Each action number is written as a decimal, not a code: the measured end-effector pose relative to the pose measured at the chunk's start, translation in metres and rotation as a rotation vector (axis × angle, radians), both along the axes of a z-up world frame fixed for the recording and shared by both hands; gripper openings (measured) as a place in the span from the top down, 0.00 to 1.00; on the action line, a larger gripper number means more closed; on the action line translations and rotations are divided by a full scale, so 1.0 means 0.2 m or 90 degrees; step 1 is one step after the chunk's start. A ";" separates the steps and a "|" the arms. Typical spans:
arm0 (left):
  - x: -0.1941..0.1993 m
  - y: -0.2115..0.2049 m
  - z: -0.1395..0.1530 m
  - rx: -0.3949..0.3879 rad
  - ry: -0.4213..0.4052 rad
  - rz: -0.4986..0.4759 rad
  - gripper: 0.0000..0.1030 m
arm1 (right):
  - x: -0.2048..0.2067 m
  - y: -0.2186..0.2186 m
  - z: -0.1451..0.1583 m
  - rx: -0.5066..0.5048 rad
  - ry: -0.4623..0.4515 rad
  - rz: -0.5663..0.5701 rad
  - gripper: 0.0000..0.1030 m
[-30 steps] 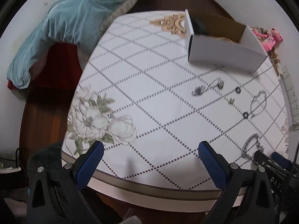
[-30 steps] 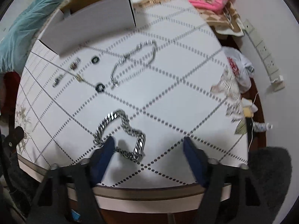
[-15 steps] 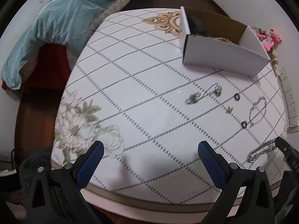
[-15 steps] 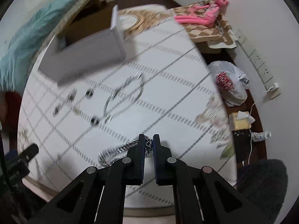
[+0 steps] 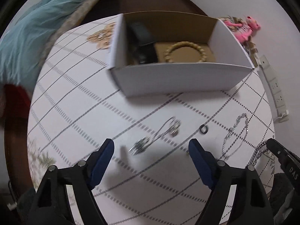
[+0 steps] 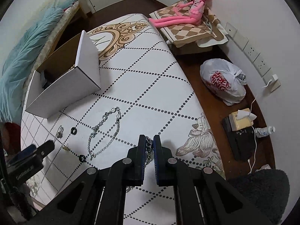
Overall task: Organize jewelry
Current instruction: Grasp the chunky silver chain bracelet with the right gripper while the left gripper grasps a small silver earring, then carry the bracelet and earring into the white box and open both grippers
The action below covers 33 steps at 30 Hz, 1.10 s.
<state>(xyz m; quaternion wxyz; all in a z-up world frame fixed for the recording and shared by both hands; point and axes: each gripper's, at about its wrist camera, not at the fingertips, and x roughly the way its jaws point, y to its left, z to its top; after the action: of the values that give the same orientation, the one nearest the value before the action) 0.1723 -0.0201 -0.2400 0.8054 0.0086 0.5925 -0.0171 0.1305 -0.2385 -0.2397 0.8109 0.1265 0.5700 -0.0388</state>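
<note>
The heavy chain is pinched between the two fingers of the right gripper, links bunched at the tips and the rest drooping down below the jaws, clear of the table. From the left wrist view you catch its loose end dangling at the far right edge. That's a chunky metal piece by the look of it: weighty for its size, limp, smooth-linked, so it will likely swing and could slide through a loose pinch. A firm bite across several links, as here, looks like the right hold.

Out on the table lie the lighter pieces. A thin silver bracelet is spread in an open loop, just left of the closed gripper. Two small black rings sit near it, and a fine necklace with a pendant lies right ahead of the left gripper, whose blue fingers stand wide apart with nothing between them. That necklace is slight and floppy; I'd take it at the clumped end, not the bare strand.

Beyond all of it stands the open white box, with a gold beaded ring and something dark already inside. That's the likely drop spot for the chain.
</note>
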 end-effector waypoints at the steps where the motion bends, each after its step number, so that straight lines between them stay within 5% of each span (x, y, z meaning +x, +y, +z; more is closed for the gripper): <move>1: 0.02 -0.03 -0.01 0.002 0.004 -0.013 0.30 | 0.00 0.00 0.00 -0.001 0.001 0.000 0.92; 7: 0.06 -0.09 -0.08 0.001 0.020 -0.049 0.59 | 0.02 -0.01 -0.04 0.000 0.012 -0.005 0.92; 11: 0.07 -0.12 -0.07 -0.008 0.010 -0.068 0.90 | 0.02 -0.02 -0.06 -0.001 0.020 -0.006 0.92; 18: 0.01 -0.06 0.03 -0.051 -0.020 -0.044 0.90 | 0.00 0.00 -0.01 0.011 0.012 0.012 0.92; 33: -0.12 0.18 0.68 -0.163 -0.147 -0.032 0.90 | 0.03 0.14 0.54 0.109 -0.095 0.105 0.92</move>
<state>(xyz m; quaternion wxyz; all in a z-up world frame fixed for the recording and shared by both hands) 0.1493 0.0161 -0.1037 0.8620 -0.0773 0.4884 -0.1113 0.1364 -0.2112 -0.1315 0.8375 0.1504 0.5181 0.0866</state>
